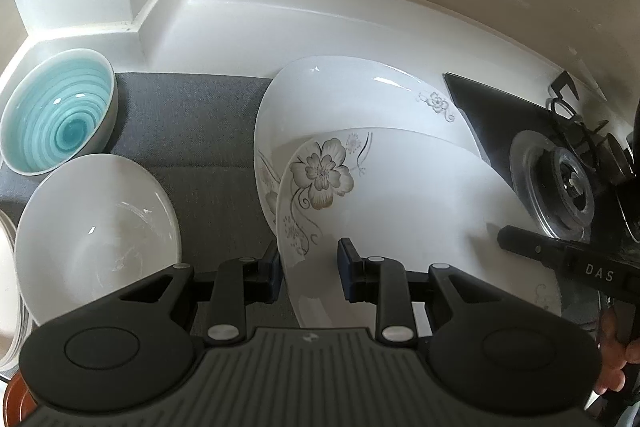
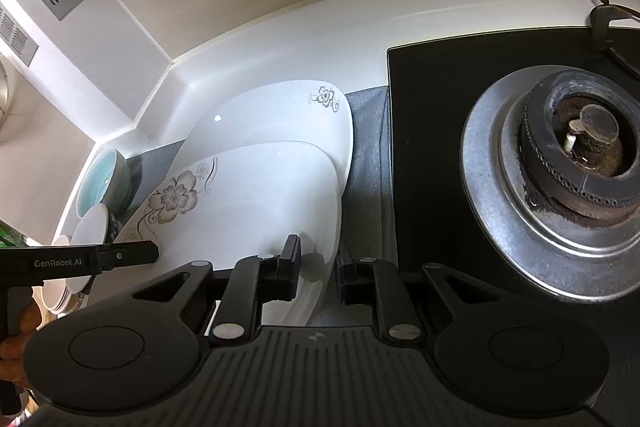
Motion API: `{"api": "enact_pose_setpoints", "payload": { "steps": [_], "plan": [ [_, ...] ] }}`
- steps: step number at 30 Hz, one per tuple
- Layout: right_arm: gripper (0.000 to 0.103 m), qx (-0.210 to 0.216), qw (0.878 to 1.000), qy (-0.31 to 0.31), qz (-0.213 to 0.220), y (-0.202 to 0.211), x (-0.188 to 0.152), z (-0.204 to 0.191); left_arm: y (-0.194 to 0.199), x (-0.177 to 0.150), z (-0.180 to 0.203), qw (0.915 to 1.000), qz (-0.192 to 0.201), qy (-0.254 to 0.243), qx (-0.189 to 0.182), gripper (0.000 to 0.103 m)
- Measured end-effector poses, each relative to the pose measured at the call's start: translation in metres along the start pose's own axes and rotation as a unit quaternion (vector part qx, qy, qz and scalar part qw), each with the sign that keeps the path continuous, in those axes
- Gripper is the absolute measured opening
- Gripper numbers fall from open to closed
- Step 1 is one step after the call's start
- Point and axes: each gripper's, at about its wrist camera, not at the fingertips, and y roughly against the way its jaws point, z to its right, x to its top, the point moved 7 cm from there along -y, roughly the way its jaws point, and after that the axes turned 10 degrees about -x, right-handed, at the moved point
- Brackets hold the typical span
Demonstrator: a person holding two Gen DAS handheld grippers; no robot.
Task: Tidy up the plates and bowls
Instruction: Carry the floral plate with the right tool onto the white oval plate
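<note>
Upper floral plate (image 1: 400, 187) rim clamped between both hand-held grippers' fingers, above lower plate (image 1: 340, 95).

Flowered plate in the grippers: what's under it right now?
Under the flowered plate lies a second, larger white plate, its far rim and small flower showing. Beneath both is a grey mat. How the two plates touch is covered, as is the mat under them.

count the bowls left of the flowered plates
2: teal bowl in the back corner, white bowl in front of it. Stacked dishes at the left edge may include more.
</note>
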Motion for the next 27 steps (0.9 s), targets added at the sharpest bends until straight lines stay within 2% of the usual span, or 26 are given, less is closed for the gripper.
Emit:
{"api": "enact_pose_setpoints", "payload": {
  "steps": [6,9,19,27],
  "plan": [
    [0.019,-0.01,1.0,0.008,-0.006,-0.008,0.008,-0.004,-0.009,0.009,-0.007,0.9997,-0.014,0.014,0.012,0.033],
    [0.018,-0.015,1.0,0.014,-0.006,-0.013,0.012,-0.007,-0.012,0.012,-0.005,0.9993,-0.015,-0.004,0.034,0.033],
    [0.018,-0.034,0.999,0.02,0.015,-0.02,0.021,-0.009,-0.014,0.015,-0.003,0.9975,-0.009,-0.023,0.066,0.032],
    [0.019,-0.055,0.996,0.058,0.039,-0.01,0.021,-0.016,-0.008,0.009,0.001,0.9977,-0.001,-0.026,0.063,0.033]
  ]
}}
